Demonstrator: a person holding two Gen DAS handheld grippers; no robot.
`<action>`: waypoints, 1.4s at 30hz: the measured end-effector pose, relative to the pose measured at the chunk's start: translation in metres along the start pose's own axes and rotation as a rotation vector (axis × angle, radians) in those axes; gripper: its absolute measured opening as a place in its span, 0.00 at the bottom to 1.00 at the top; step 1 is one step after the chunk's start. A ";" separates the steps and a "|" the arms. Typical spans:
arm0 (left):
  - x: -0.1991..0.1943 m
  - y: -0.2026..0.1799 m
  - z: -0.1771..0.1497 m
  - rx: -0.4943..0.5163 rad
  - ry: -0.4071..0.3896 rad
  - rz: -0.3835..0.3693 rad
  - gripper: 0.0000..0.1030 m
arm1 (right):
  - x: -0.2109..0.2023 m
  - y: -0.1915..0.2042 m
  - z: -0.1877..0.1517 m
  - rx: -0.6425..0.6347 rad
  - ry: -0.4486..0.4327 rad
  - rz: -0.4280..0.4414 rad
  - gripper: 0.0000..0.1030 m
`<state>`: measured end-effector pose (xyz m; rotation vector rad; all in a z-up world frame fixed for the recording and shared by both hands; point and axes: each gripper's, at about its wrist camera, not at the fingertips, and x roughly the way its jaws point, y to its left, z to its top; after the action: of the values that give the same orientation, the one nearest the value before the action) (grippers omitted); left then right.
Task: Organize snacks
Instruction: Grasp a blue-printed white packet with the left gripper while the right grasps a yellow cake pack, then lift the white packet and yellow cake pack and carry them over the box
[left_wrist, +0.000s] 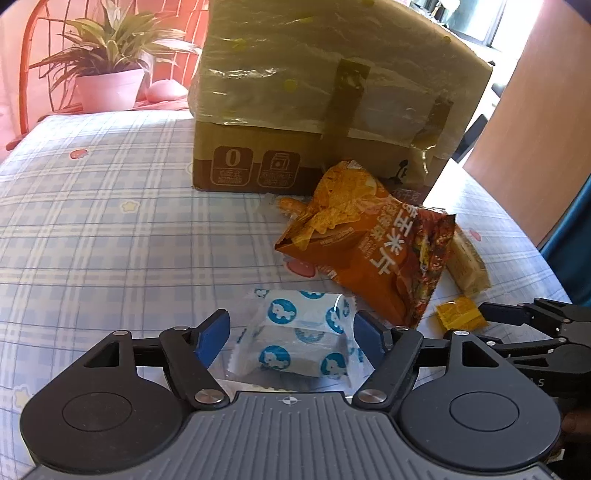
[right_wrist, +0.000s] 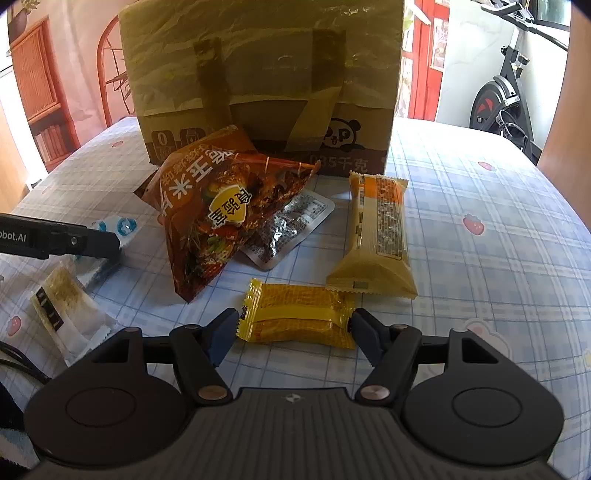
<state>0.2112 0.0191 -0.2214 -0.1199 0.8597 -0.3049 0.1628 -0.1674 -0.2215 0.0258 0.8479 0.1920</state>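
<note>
My left gripper (left_wrist: 291, 334) is open around a white snack packet with blue bear circles (left_wrist: 299, 332) that lies on the checked tablecloth. My right gripper (right_wrist: 293, 328) is open with its fingertips at both ends of a small yellow snack packet (right_wrist: 295, 319), also seen in the left wrist view (left_wrist: 460, 314). An orange chips bag (left_wrist: 365, 243) (right_wrist: 218, 210) leans in front of a taped cardboard box (left_wrist: 317, 110) (right_wrist: 266, 81). A long beige wafer packet (right_wrist: 376, 236) lies right of the bag, a silver packet (right_wrist: 284, 229) under it.
A white packet with a dark label (right_wrist: 66, 310) lies at the left of the right wrist view. A potted plant (left_wrist: 107, 70) stands behind the table at far left. An exercise bike (right_wrist: 506, 88) stands beyond the table's right side.
</note>
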 end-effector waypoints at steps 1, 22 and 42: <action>0.000 0.001 0.000 -0.005 -0.003 -0.001 0.74 | 0.000 0.000 0.000 0.000 0.001 0.001 0.69; 0.004 0.004 -0.002 -0.034 -0.002 -0.048 0.50 | 0.012 0.000 0.005 -0.018 -0.015 -0.015 0.72; -0.021 0.003 0.009 -0.041 -0.134 -0.042 0.49 | -0.021 0.008 0.015 -0.021 -0.113 0.046 0.33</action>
<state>0.2059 0.0282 -0.2007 -0.1950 0.7315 -0.3154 0.1596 -0.1624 -0.1952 0.0363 0.7334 0.2404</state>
